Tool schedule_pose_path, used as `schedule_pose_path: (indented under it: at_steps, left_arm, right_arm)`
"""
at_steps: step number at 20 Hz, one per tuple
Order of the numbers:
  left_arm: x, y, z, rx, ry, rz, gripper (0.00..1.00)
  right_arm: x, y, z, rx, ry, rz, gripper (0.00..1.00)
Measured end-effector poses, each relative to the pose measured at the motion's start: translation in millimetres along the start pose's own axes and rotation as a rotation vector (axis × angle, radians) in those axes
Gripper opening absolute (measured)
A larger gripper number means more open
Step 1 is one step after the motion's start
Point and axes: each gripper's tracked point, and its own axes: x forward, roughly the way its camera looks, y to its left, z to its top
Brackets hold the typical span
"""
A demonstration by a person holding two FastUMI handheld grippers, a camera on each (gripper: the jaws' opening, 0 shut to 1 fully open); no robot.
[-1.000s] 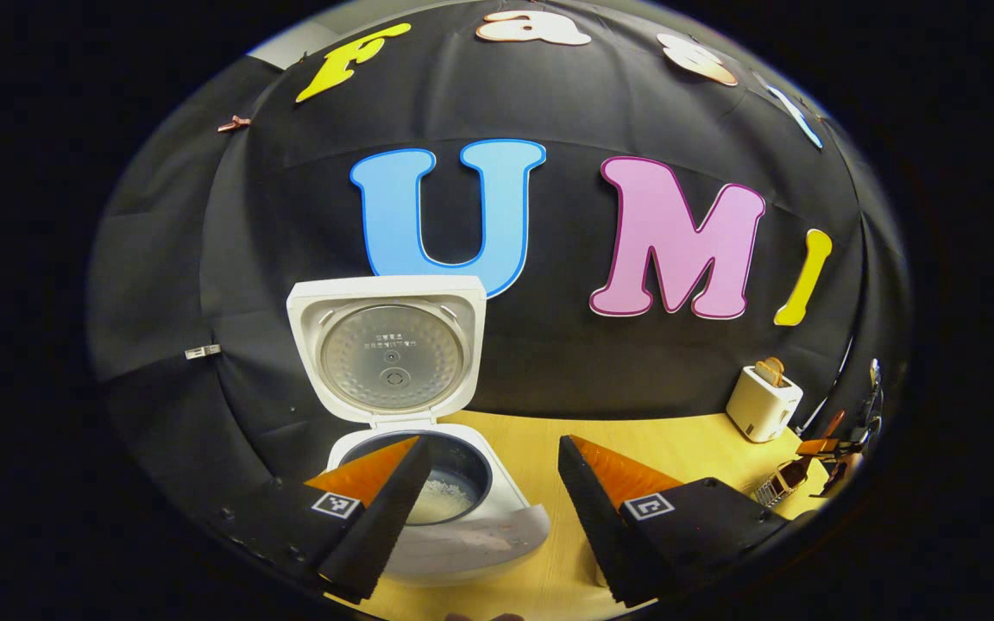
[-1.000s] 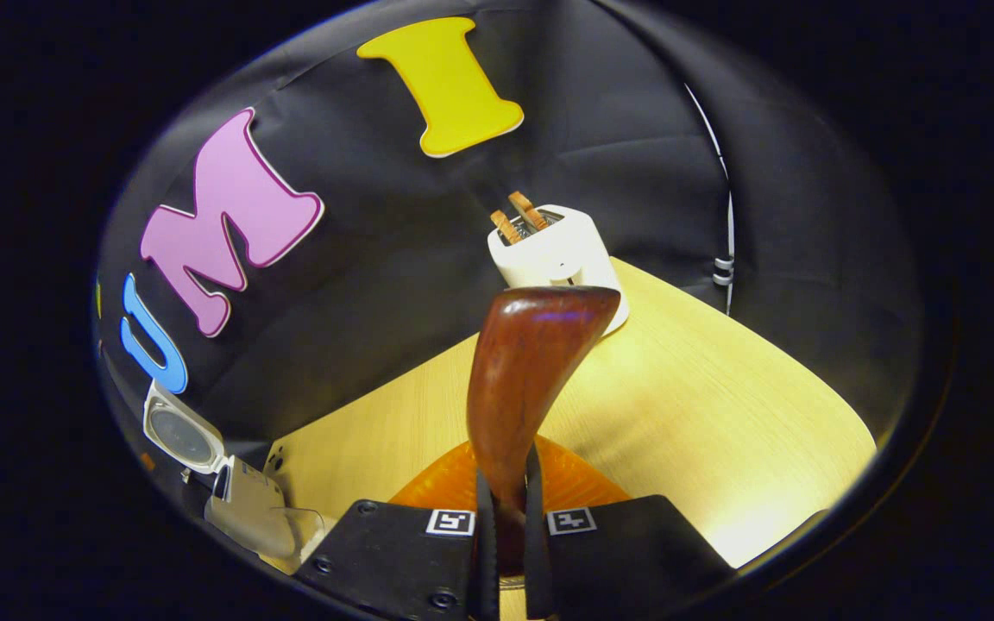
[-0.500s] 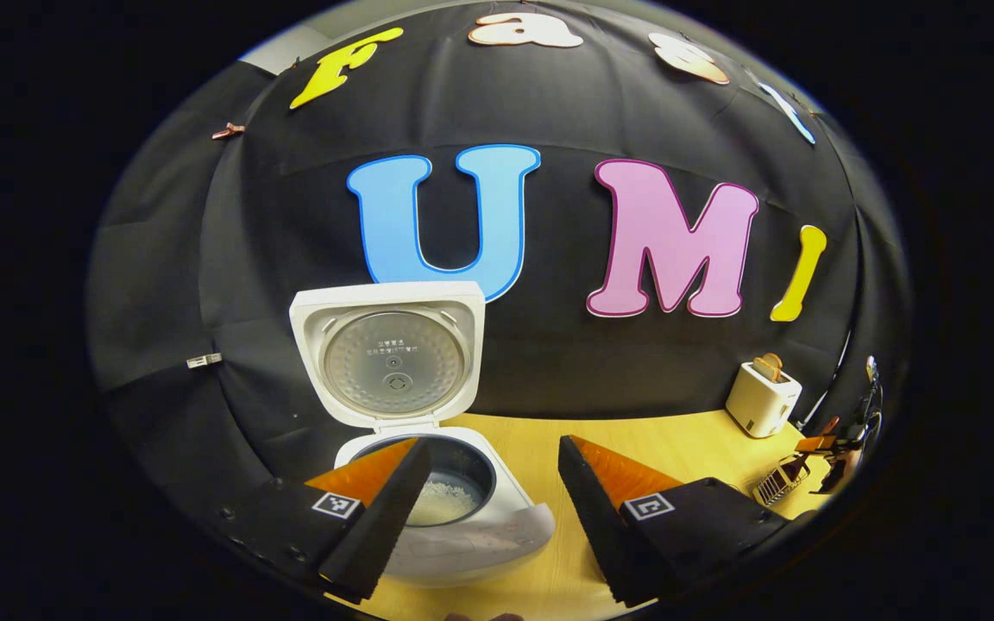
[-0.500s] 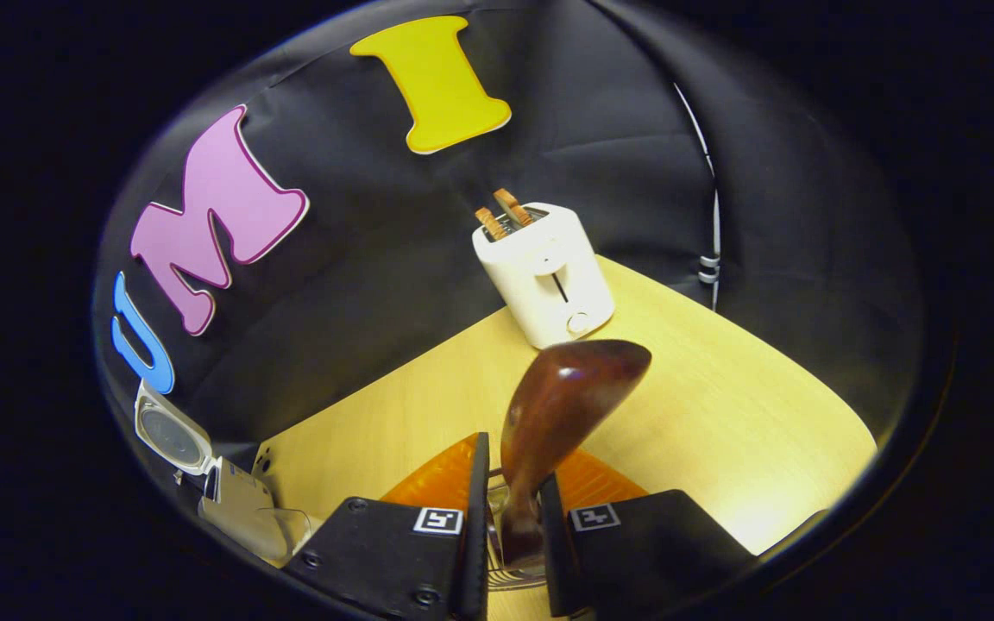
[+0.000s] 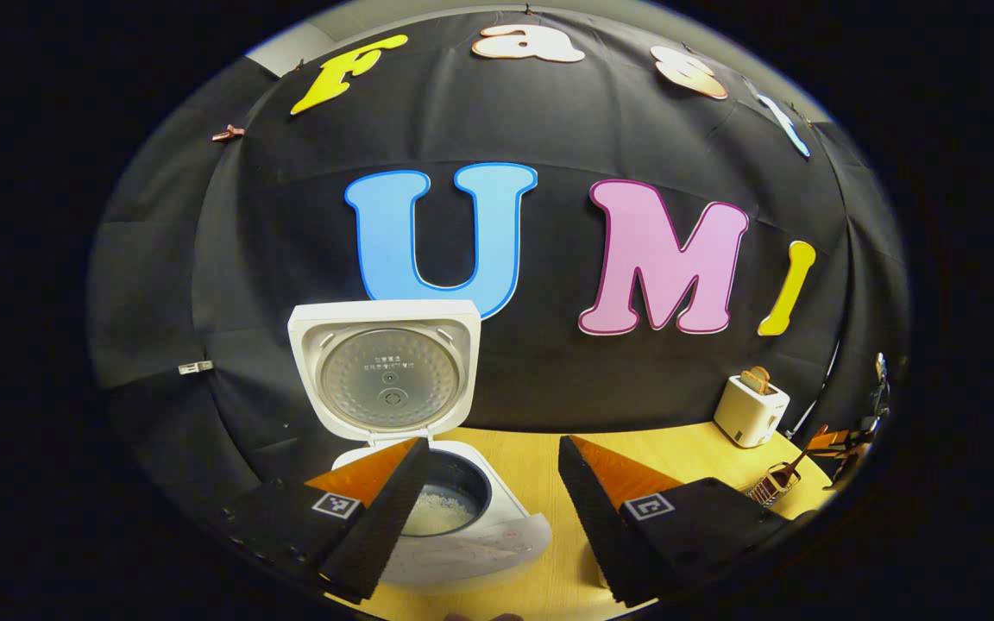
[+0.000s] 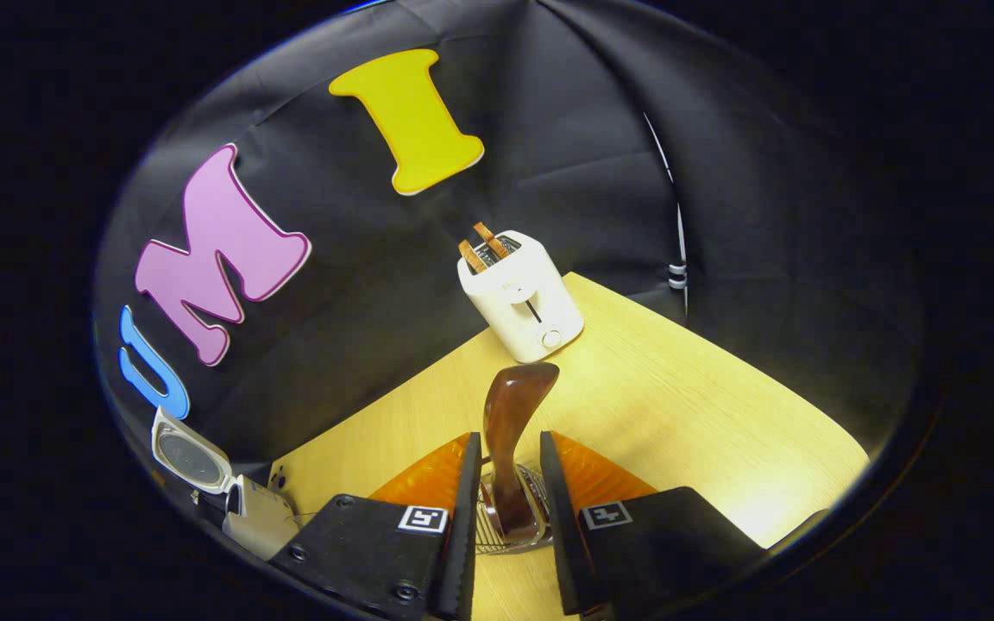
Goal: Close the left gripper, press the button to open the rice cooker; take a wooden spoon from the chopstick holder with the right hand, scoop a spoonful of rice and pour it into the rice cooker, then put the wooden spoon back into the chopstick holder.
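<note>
The white rice cooker [image 5: 497, 500] stands open, its lid [image 5: 385, 371] upright and rice in its pot [image 5: 441, 509]. My left gripper [image 5: 491, 444] hangs open just in front of it, holding nothing. In the right gripper view the dark wooden spoon [image 6: 514, 414] stands upright in the wire chopstick holder [image 6: 506, 528]. My right gripper [image 6: 508, 437] is open, with one finger on each side of the spoon and a small gap to each. The holder [image 5: 769, 487] and the spoon [image 5: 799, 457] also appear far right in the left gripper view.
A white toaster [image 6: 521, 297] with two slices of toast stands at the back of the wooden table [image 6: 678, 414], beyond the holder. The cooker [image 6: 251, 517] sits at the table's far left in the right gripper view. The black cloth wall borders the table.
The right gripper lowered the spoon into the chopstick holder and its fingers opened off the handle. The left gripper drifted slightly and stayed open.
</note>
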Motion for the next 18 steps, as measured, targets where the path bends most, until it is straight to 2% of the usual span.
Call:
schedule_pose_path:
  at_steps: [1, 2, 5, 8, 12, 18]
  left_arm:
    - [0.2, 1.4, 1.7, -0.008, -0.007, -0.005, 0.95]
    - [0.0, 3.8, 2.6, -0.019, -0.013, -0.008, 0.95]
    - [-0.1, 9.9, 10.3, -0.041, -0.03, -0.016, 0.95]
    - [0.1, 18.2, 17.8, -0.037, -0.05, -0.021, 0.95]
    - [-0.6, 31.3, 25.8, -0.044, -0.065, -0.02, 0.95]
    - [-6.1, 54.5, 31.4, -0.032, -0.08, -0.011, 0.95]
  right_arm:
    - [-9.5, 0.6, 3.6, -0.002, -0.011, -0.001, 0.27]
    - [-18.8, 1.6, 8.3, -0.001, -0.022, -0.003, 0.41]
    - [-47.6, 17.3, 20.6, 0.013, -0.053, 0.016, 0.41]
    - [-73.7, 50.2, 29.8, -0.055, -0.074, 0.077, 0.41]
    - [-103.0, 115.9, 35.0, -0.154, -0.091, 0.194, 0.41]
    - [-131.0, 206.5, 24.5, -0.227, -0.104, 0.339, 0.41]
